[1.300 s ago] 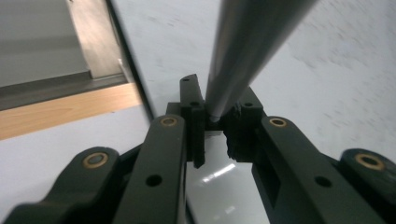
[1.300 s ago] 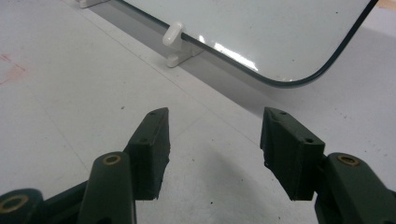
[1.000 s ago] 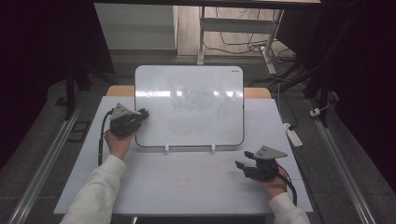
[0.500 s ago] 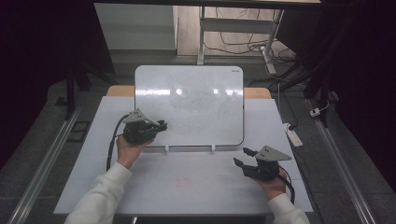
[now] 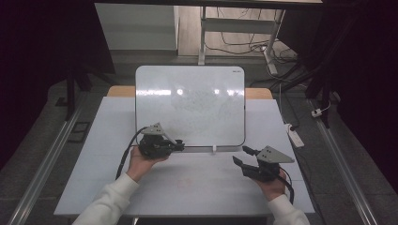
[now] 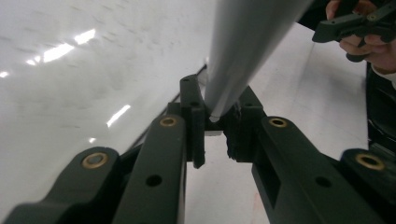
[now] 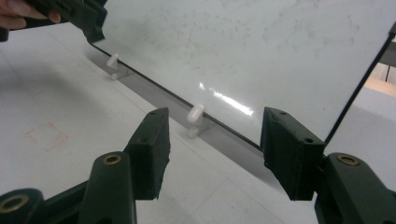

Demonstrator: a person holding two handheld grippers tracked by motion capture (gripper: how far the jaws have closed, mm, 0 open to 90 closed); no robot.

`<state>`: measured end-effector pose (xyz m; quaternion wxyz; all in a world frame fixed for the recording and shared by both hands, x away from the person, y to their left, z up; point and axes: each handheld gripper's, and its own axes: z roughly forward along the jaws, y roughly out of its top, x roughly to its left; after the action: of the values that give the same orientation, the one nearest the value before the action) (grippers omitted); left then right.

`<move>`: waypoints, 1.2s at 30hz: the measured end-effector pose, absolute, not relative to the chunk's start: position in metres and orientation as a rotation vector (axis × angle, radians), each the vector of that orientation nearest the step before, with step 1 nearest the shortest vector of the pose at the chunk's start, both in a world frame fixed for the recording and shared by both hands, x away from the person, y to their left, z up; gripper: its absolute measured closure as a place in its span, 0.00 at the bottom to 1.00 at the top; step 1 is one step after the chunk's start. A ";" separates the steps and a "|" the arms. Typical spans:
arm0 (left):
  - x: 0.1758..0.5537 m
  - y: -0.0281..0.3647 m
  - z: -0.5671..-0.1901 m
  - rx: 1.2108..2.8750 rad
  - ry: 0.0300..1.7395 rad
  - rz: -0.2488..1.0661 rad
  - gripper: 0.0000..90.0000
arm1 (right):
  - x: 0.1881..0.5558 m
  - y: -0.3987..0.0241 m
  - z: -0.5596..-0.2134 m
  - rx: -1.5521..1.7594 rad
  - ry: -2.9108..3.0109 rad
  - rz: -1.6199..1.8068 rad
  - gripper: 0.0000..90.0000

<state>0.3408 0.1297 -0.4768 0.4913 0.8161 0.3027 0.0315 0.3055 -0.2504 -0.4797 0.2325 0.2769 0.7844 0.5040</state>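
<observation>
Whiteboard (image 5: 190, 105) is standing propped on the surface toward its far edge in the high view, its long axis running left to right, its face tilting back and looking toward the person. Left tongs (image 5: 180, 147) are sitting at the board's lower edge near its left corner, tips pointing right along that edge; right tongs (image 5: 241, 156) are hovering off the lower right corner, clear of the board, so the left hand is the nearer one.

Left gripper view now: the left tongs (image 6: 215, 122) are pressing together on a grey bar-like part (image 6: 247, 46) at the board's bottom edge; I cannot tell exactly what that part is. The glossy board face is stretching off to the left.

Right gripper view: the right tongs (image 7: 214, 140) are standing spread with nothing between them, the board's lower edge and a small white support peg (image 7: 194, 116) lying just ahead.
</observation>
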 end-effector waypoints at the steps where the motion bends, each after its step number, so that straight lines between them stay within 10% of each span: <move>1: 0.340 0.128 -0.477 1.983 0.734 0.070 0.87 | 0.305 -0.249 -0.479 0.757 2.153 1.389 0.47; 28: 0.342 0.083 -0.487 2.083 0.669 -0.073 0.87 | 0.307 -0.158 -0.444 0.617 2.235 1.462 0.41; 36: 0.342 0.078 -0.488 2.090 0.664 -0.095 0.87 | 0.311 -0.127 -0.443 0.562 2.279 1.426 0.55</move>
<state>0.3421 0.0778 -0.4878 0.4560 0.8474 0.2692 -0.0386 0.3109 -0.1273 -0.4432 0.1963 0.2005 0.8137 0.5091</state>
